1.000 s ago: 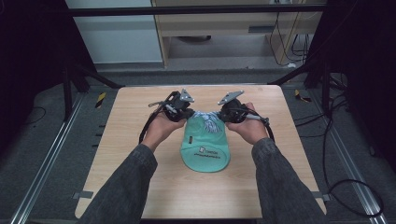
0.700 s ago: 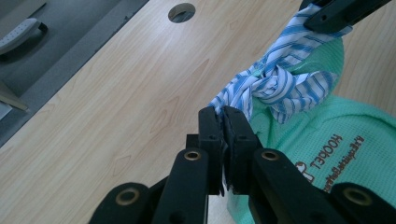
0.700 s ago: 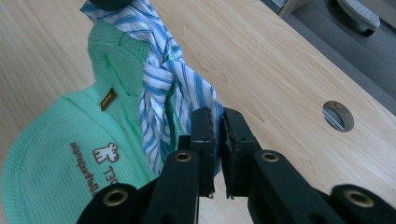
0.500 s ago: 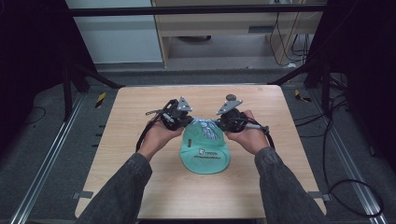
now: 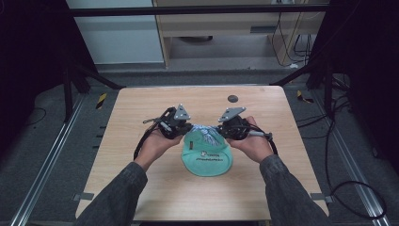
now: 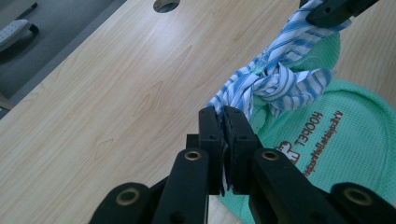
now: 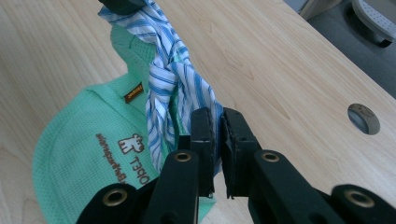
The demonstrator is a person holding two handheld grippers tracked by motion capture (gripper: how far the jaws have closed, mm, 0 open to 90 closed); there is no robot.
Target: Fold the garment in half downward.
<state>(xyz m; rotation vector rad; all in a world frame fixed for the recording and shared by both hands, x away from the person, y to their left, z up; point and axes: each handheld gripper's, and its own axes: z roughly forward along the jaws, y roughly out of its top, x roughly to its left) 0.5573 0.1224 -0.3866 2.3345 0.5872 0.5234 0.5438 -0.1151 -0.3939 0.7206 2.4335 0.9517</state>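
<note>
The left gripper (image 6: 223, 122) is clamped on one end of a blue-and-white striped cloth (image 6: 275, 81), and the right gripper (image 7: 215, 122) is clamped on the other end, so the knotted cloth hangs stretched between the two sets of jaws. In the high view the left gripper (image 5: 187, 128) and right gripper (image 5: 217, 131) face each other above the middle of the wooden table (image 5: 141, 117), each held in one of the person's hands, with the striped cloth (image 5: 203, 130) spanning the short gap between them. Below the cloth lies a mint-green mesh bag (image 5: 207, 157), flat on the table, printed side up with brown lettering and a small white figure. The cloth is tied around the gathered neck of the bag (image 6: 345, 135); what is inside the bag cannot be told. A small round hole (image 5: 232, 98) sits in the tabletop beyond the grippers.
</note>
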